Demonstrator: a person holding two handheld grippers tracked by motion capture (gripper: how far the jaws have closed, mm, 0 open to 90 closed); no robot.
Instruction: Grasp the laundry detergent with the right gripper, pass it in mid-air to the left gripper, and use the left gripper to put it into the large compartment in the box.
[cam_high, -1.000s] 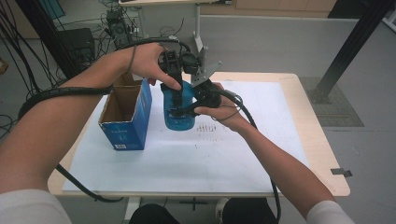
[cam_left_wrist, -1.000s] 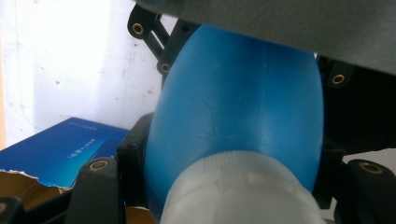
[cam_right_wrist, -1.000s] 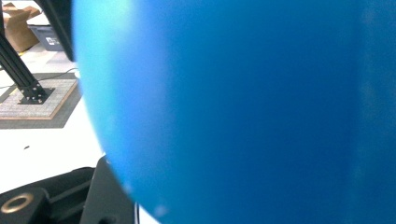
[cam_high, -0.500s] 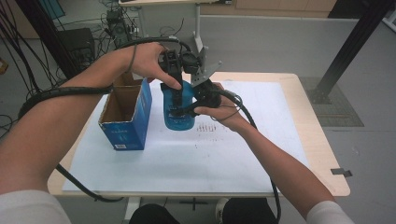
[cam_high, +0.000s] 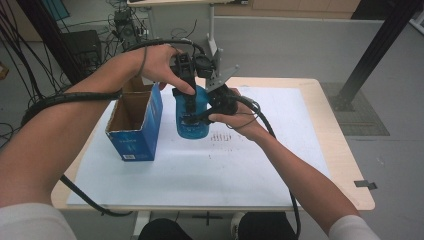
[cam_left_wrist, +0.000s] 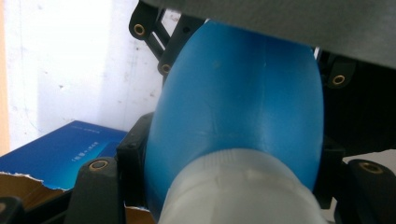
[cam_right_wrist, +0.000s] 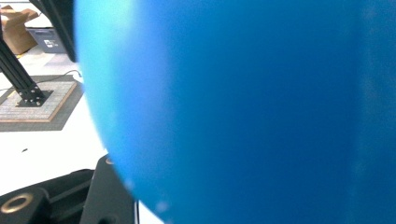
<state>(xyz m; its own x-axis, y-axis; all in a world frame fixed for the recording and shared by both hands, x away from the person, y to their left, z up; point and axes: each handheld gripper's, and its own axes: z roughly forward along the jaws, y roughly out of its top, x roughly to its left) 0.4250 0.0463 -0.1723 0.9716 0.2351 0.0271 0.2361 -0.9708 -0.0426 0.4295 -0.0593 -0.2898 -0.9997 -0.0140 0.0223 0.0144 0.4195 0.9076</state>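
Observation:
A blue bottle (cam_high: 193, 125) with a white cap (cam_left_wrist: 238, 191) stands upright over the white sheet, just right of the box. My left gripper (cam_high: 187, 96) comes down from above and is shut on the bottle's top, its jaws on either side of the cap and shoulder (cam_left_wrist: 236, 116). My right gripper (cam_high: 196, 118) reaches in from the right and is shut across the bottle's body. In the right gripper view the blue wall (cam_right_wrist: 257, 112) sits right against the camera. Whether the bottle's base touches the table I cannot tell.
An open blue cardboard box (cam_high: 134, 131) stands upright left of the bottle, its torn flap (cam_left_wrist: 28, 186) close under my left gripper. A white paper sheet (cam_high: 225, 175) covers the wooden table (cam_high: 345, 165). Black cables trail off the left edge.

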